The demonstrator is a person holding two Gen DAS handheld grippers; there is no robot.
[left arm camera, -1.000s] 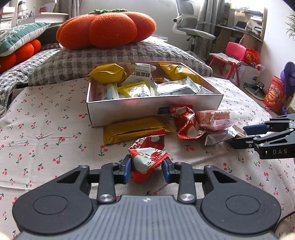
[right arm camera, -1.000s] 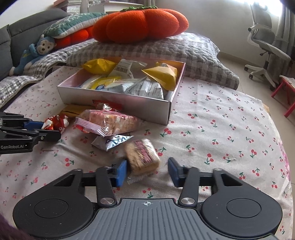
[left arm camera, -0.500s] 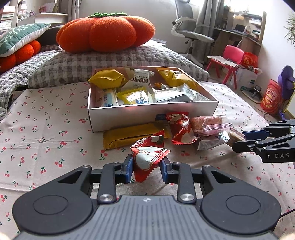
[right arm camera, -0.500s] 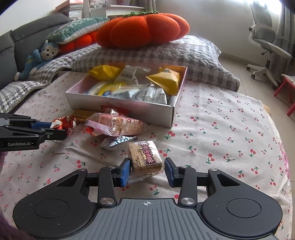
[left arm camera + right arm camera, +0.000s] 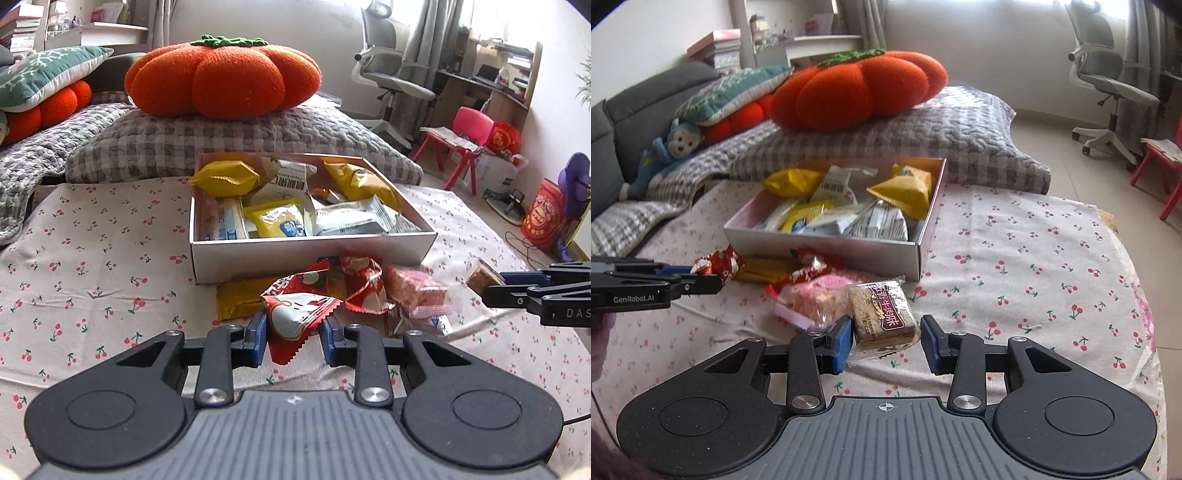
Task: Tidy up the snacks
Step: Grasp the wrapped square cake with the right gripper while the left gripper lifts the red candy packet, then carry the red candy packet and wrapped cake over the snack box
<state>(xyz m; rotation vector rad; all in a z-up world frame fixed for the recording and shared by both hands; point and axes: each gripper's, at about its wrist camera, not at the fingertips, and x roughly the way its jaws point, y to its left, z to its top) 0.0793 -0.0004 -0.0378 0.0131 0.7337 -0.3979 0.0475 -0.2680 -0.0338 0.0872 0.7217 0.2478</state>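
My left gripper [image 5: 293,338] is shut on a red-and-white snack packet [image 5: 295,319], held just above the cherry-print cloth [image 5: 92,258]. My right gripper [image 5: 886,341] is shut on a brown snack bar in a clear wrapper [image 5: 881,314], lifted off the cloth. In the left wrist view that bar [image 5: 480,275] shows at the tips of the right gripper [image 5: 496,282]. The open white box [image 5: 314,254] ahead holds several yellow and white packets. In front of it lie a yellow bar [image 5: 238,299], a red packet [image 5: 362,284] and a pink cracker pack [image 5: 417,291].
Behind the box sit a grey checked pillow [image 5: 229,144] and an orange pumpkin cushion [image 5: 221,79]. An office chair [image 5: 391,85] and a red child's chair [image 5: 465,133] stand on the floor to the right. The cloth's right edge [image 5: 1123,258] drops to the floor.
The right gripper's pads have closed in on the brown bar and raised it off the cloth. The left gripper has tightened a little on the red-and-white packet and barely moved.
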